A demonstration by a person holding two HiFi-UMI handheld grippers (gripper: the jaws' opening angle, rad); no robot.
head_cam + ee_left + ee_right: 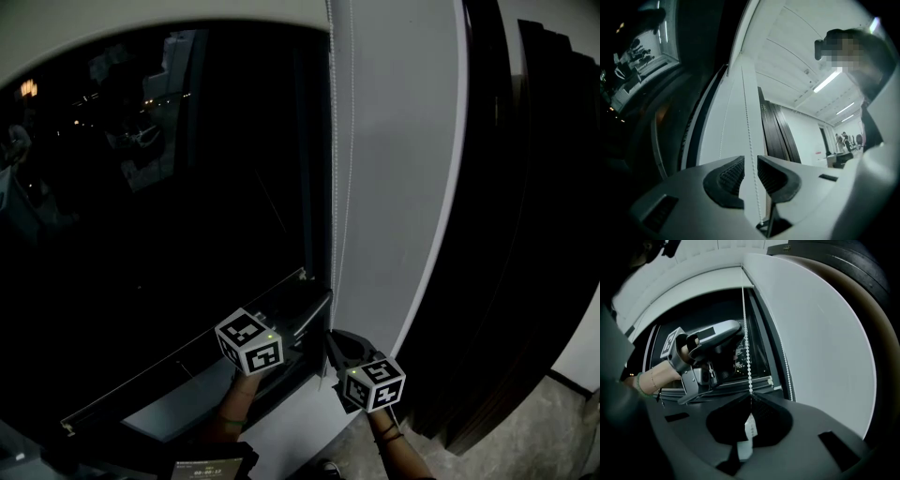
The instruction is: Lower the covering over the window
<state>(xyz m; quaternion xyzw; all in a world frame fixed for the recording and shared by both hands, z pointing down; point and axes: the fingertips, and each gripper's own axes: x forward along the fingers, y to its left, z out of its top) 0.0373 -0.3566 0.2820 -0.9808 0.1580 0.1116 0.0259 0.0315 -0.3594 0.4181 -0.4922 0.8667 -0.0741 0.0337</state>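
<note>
**Left gripper view** — your left claw (751, 165) stands slightly apart. The bead chain (747, 126) runs up between its pads, and nothing pinches it.

**Right gripper view** — your right claw (751, 398) is closed tight on the chain low down. The left claw sits beside the chain higher up.

**Head view** — the glass of the window (169, 206) is bare and dark. The blind itself is out of sight above, so most of the lowering seems yet to be done.

**Likely faults:**
- If you let go below before the upper pads bite, the chain slips free.
- If you haul the wrong strand of the loop, the blind goes up instead of down.
- If you pull aslant, the beads are strained.
</note>
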